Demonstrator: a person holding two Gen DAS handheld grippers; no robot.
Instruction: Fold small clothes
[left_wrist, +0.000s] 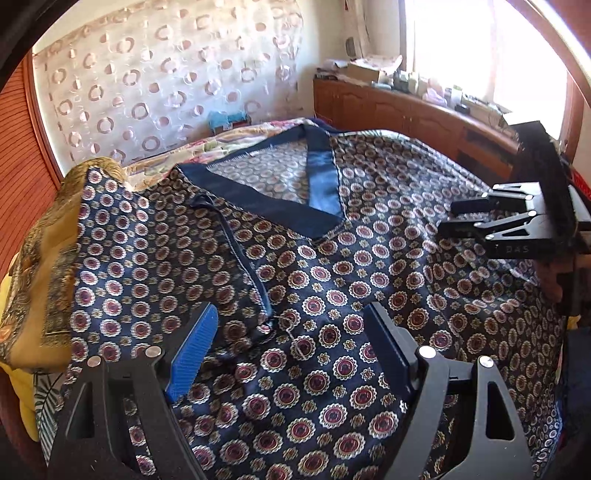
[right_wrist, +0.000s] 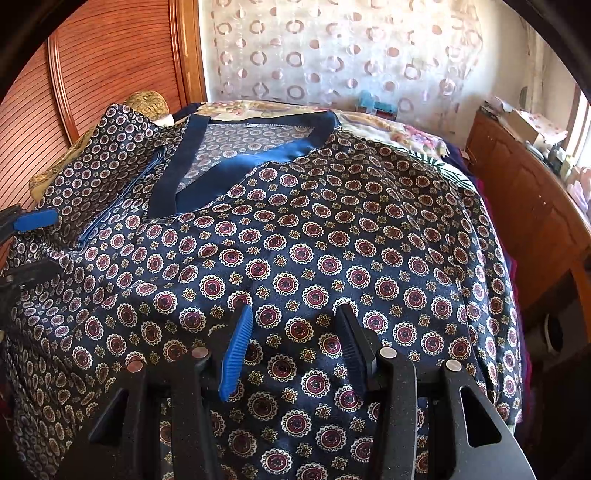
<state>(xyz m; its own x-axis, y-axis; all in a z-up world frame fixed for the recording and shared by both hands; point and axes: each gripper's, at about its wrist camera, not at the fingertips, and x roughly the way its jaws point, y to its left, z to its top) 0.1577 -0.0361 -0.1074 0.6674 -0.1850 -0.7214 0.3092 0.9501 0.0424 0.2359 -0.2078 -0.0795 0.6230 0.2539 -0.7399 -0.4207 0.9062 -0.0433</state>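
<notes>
While both jaws gape, two grippers, left gripper (left_wrist: 291, 314) and right gripper (right_wrist: 295, 317), flank one shirt (right_wrist: 314, 236).

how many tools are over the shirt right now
2. The left tool hangs open over the patterned shirt near its left sleeve seam; the right tool hangs open over the shirt's front, right of the V-neck collar.

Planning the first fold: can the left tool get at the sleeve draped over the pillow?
Probably yes. The left tool is open above the patterned top, and the sleeve lies ahead to its left with nothing between them.
</notes>
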